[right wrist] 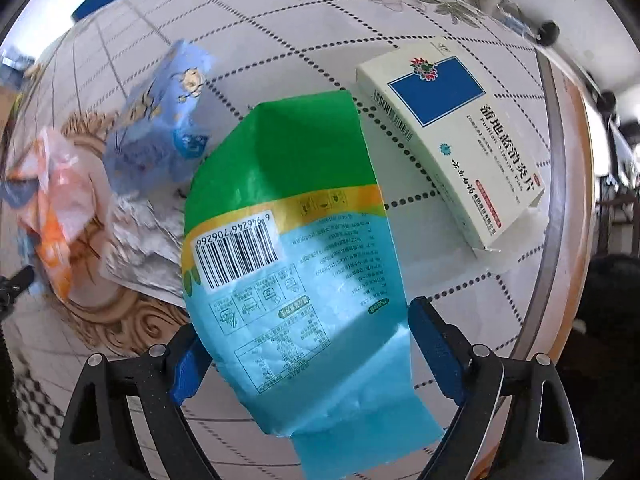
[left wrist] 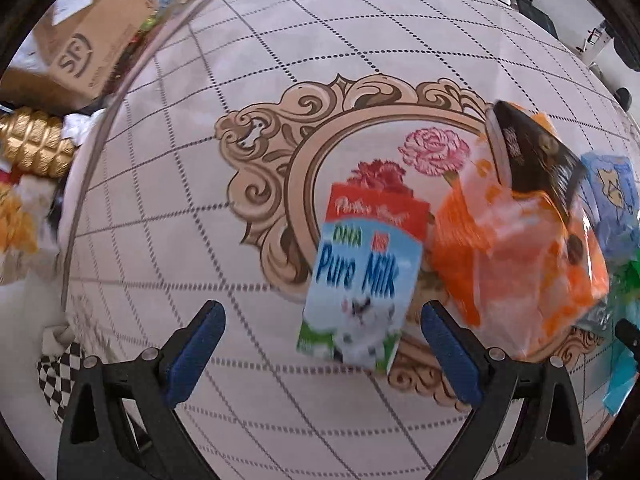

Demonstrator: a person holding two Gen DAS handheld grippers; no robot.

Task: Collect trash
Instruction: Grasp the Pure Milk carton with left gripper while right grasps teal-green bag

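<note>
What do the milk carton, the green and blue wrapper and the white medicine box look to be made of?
Milk carton: printed coated paperboard, going by its flat faces and crisp edges. Green and blue wrapper: thin glossy plastic film, creased, with shiny highlights. White medicine box: thin printed cardboard, smooth, sharp-cornered; one end flap looks open.

The left gripper (left wrist: 320, 344) points straight down, its 2 black arms spread in a wide V at the bottom of its own view. The blue pads (left wrist: 196, 350) stand far apart and press on nothing. The right gripper (right wrist: 302, 350) also points straight down, its 2 arms splayed just as wide. Its blue fingertips (right wrist: 434, 354) stand well apart, 1 on each side of a flat wrapper; whether they touch the wrapper's edges cannot be told
</note>
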